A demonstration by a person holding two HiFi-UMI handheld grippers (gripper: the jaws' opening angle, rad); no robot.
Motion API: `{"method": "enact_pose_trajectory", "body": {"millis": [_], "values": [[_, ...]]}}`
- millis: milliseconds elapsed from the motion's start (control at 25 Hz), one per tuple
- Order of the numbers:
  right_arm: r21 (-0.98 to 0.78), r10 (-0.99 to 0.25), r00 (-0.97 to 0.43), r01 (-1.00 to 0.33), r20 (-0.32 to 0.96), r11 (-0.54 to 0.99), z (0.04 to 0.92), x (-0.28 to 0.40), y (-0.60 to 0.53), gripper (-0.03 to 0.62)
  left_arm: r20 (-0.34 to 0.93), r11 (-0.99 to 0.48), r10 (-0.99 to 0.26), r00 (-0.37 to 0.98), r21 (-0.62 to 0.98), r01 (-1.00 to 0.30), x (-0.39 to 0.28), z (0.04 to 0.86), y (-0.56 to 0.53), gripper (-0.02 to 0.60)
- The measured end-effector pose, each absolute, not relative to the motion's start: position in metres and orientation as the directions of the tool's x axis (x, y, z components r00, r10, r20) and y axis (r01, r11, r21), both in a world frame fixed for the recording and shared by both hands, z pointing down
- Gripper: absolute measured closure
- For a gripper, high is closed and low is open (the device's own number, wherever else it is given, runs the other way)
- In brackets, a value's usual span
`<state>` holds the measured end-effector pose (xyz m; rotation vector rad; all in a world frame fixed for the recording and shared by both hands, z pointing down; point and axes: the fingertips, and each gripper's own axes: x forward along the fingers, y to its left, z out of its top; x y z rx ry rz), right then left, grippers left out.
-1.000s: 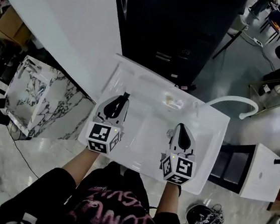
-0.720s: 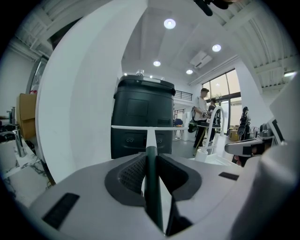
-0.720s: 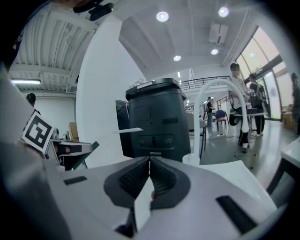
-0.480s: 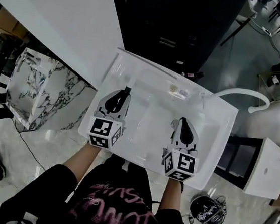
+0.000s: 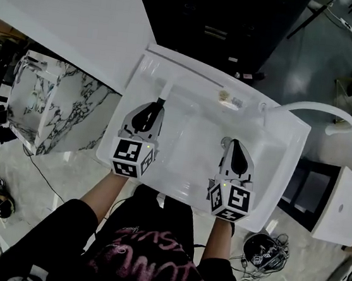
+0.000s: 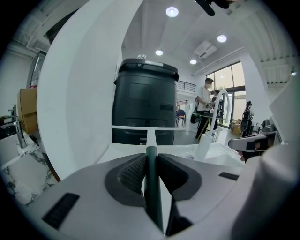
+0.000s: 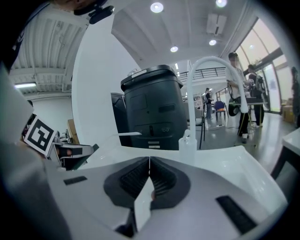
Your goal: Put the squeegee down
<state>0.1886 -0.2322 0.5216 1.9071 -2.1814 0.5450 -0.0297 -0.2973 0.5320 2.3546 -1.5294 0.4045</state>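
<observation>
Seen from above, a person in a dark printed top stands at a white sink (image 5: 276,156) and holds a two-jaw gripper in each hand over the basin. The left gripper (image 5: 159,103) is over the left part of the basin, and its jaws are clamped on the dark handle of a squeegee (image 5: 164,92). The squeegee's pale stem runs on ahead of the jaws toward the back rim of the sink. In the left gripper view the dark green handle (image 6: 151,187) stands upright between the ribbed jaw pads (image 6: 131,174), and the white blade bar (image 6: 136,127) lies crosswise beyond it, making a T shape; whether the blade touches the sink cannot be told. The right gripper (image 5: 231,143) hovers over the right part of the basin, well apart from the squeegee, and the right gripper view shows its jaws pressed together at the tips with nothing gripped. A curved white faucet (image 5: 307,109) arches over the sink's far right corner, with a clear bottle (image 7: 186,143) at its foot. Behind the sink stands a large dark cabinet (image 7: 151,108), and to the left a marble-patterned block (image 5: 46,109)
</observation>
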Motion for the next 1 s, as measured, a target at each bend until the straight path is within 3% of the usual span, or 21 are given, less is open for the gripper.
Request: {"method": "enact_pose_trajectory", "body": {"millis": [1000], "values": [[-0.163,-0.856,-0.174,-0.981,0.488,0.107,0.589,0.195,-0.240,0.572,0.528,-0.357,-0.769,0.361,0.115,-0.927,-0.017,0.612,-0.302,0.495]]}}
